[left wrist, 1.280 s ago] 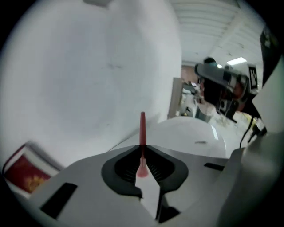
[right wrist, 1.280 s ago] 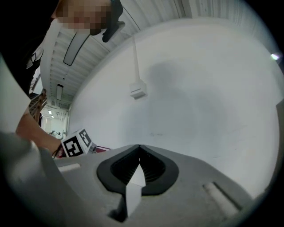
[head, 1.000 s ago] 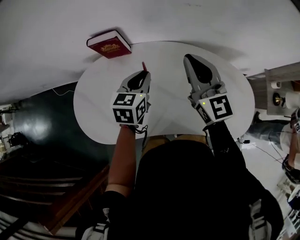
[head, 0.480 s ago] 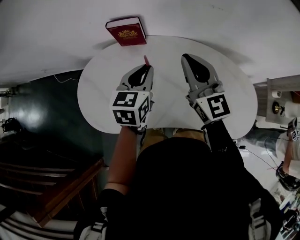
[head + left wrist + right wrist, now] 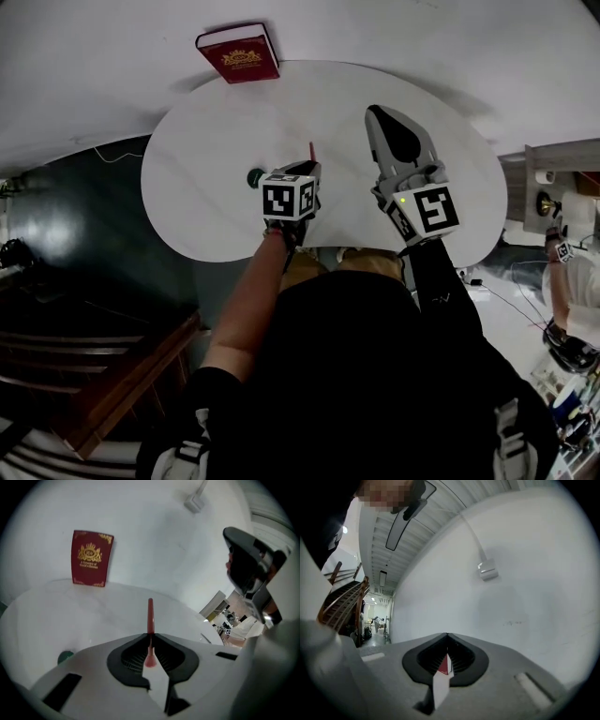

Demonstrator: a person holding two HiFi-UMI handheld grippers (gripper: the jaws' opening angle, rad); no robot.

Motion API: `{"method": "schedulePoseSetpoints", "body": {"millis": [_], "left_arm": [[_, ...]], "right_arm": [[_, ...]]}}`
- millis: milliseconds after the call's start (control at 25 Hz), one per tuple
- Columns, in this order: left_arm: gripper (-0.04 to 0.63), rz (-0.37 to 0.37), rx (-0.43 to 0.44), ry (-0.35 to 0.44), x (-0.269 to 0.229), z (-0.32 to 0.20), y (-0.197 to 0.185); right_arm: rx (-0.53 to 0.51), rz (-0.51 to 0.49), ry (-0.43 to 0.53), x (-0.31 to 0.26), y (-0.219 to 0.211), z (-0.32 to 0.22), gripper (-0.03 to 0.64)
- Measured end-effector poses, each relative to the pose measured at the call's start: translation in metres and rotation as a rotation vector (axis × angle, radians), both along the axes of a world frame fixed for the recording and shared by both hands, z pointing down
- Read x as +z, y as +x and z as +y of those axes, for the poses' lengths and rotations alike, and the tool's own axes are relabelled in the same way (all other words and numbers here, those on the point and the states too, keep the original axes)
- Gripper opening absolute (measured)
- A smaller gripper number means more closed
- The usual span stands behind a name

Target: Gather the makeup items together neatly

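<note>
Well short of the book (image 5: 239, 53), your left gripper (image 5: 307, 169) pinches a thin red stick (image 5: 311, 150); your right gripper (image 5: 377, 113), further right, has its jaws closed.

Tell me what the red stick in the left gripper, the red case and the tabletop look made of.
Red stick: thin, smooth, slightly glossy; probably plastic, possibly lacquered wood.
Red case: matte dark-red cover with gold-printed crest and corners, looks like card or imitation leather.
Tabletop: plain white, smooth, soft sheen; likely laminate or painted board.
</note>
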State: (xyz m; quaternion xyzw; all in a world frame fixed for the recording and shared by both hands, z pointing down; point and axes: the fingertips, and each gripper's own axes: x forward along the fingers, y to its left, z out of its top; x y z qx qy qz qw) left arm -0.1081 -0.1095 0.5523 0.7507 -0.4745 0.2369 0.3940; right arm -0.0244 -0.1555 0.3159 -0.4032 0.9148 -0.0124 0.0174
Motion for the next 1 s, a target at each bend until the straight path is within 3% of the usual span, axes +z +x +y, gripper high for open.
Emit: {"method": "schedulePoseSetpoints", "body": {"millis": [160, 320, 440, 640, 760, 1000], "left_arm": [[0.044, -0.057, -0.005, -0.128, 0.054, 0.011, 0.006], [0.046, -0.151, -0.011, -0.183, 0.081, 0.012, -0.001], [0.048, -0.160, -0.036, -0.221, 0.094, 0.015, -0.006], [0.049, -0.144, -0.033, -0.218, 0.095, 0.013, 0.001], [0.123, -0.128, -0.035, -0.213, 0.097, 0.013, 0.004], [0.123, -0.124, -0.023, -0.211, 0.095, 0.016, 0.008]], "right_arm": [[0.009, 0.006, -0.025, 0.011, 0.007, 0.000, 0.005], [-0.011, 0.033, -0.046, 0.019, 0.005, 0.000, 0.005], [-0.021, 0.041, -0.060, 0.025, 0.005, 0.001, 0.005], [-0.018, 0.043, -0.062, 0.031, 0.009, -0.002, 0.005], [-0.003, 0.063, -0.089, 0.034, 0.012, -0.004, 0.005], [-0.011, 0.039, -0.056, 0.030, 0.014, -0.002, 0.005]]}}
